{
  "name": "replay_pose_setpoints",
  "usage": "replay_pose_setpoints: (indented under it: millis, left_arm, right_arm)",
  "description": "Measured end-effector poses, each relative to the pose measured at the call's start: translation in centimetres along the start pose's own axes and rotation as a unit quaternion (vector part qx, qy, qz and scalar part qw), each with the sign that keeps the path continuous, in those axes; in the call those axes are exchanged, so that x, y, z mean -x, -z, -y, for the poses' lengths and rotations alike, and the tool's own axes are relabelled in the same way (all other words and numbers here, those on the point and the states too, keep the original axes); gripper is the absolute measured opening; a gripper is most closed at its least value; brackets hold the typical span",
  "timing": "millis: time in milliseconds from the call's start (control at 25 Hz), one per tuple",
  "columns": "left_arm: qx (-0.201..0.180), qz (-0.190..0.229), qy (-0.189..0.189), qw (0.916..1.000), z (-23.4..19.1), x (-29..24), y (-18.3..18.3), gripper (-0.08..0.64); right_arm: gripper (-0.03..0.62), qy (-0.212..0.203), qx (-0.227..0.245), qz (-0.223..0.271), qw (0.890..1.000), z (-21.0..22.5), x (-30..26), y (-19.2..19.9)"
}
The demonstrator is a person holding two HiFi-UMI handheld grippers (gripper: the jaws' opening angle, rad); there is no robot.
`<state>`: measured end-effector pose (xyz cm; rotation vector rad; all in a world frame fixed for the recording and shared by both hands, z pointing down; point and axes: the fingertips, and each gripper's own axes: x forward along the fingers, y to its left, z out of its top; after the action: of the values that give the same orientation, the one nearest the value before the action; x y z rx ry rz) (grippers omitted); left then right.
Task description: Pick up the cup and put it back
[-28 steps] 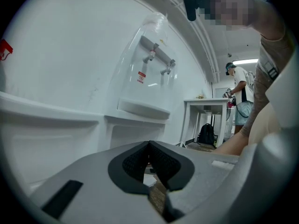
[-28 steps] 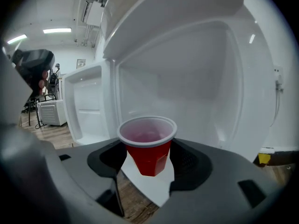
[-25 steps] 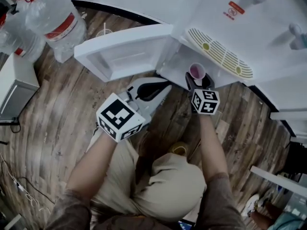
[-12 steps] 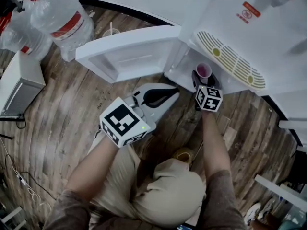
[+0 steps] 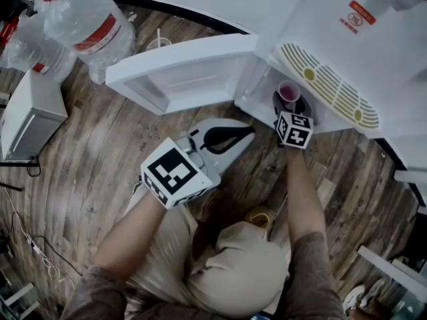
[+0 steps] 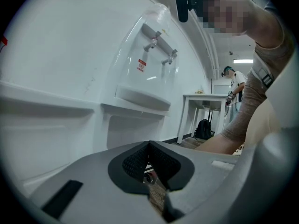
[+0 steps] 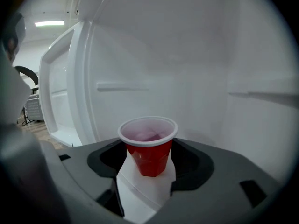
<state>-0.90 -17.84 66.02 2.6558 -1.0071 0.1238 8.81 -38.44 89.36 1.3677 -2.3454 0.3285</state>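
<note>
A red cup (image 7: 149, 153) with a white rim stands upright between the pads of my right gripper (image 7: 149, 160), which is shut on it. In the head view the cup (image 5: 288, 92) and right gripper (image 5: 289, 100) are inside the open lower compartment (image 5: 261, 93) of a white water dispenser. White walls lie behind the cup and a white floor lies just beneath it. I cannot tell if its base touches that floor. My left gripper (image 5: 248, 131) hovers over the wooden floor in front of the compartment. Its pads (image 6: 140, 158) meet with nothing between them.
The compartment's white door (image 5: 180, 72) swings open to the left, close to the left gripper. A drip grille (image 5: 327, 89) sits above the compartment. Large water bottles (image 5: 87, 25) and a white box (image 5: 30, 115) stand at the left. The person's knees are below.
The right gripper has sunk and gone a little deeper into the compartment with the cup still in its jaws. The left gripper has hardly moved.
</note>
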Motion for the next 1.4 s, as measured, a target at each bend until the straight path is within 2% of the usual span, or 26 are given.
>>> replay_pose_setpoints:
  millis: [160, 280, 440, 600, 800, 1080, 1400]
  left_arm:
    - [-0.001, -0.001, 0.002, 1.0, 0.2, 0.1, -0.1, 0.002]
    - [-0.001, -0.004, 0.002, 1.0, 0.4, 0.1, 0.1, 0.003]
    - [0.006, -0.008, 0.004, 0.9999, 0.2, 0.1, 0.3, 0.002]
    - [-0.01, -0.012, 0.012, 0.9998, 0.3, -0.4, 0.6, 0.002]
    - [0.001, -0.017, 0.019, 0.9997, 1.0, -0.6, 0.6, 0.002]
    - [-0.024, -0.017, 0.036, 0.9989, 1.7, -0.3, 0.8, 0.003]
    - [-0.013, -0.004, 0.04, 0.9991, 2.1, 0.2, 0.2, 0.003]
  right_arm:
    - [0.288, 0.006, 0.004, -0.009, 1.0, 0.3, -0.4, 0.3]
    - [0.291, 0.013, -0.016, -0.008, 1.0, 0.8, -0.4, 0.5]
    - [0.333, 0.005, -0.033, -0.005, 0.999, 0.4, -0.3, 0.7]
    - [0.357, 0.001, -0.043, 0.0, 0.999, 0.3, 0.2, 0.2]
    - [0.374, -0.007, -0.043, -0.003, 0.999, 0.0, 1.2, -0.2]
    - [0.38, -0.009, -0.049, 0.004, 0.999, -0.3, 4.4, -0.8]
    - [0.38, -0.037, -0.046, 0.032, 0.998, -2.2, 9.8, -3.9]
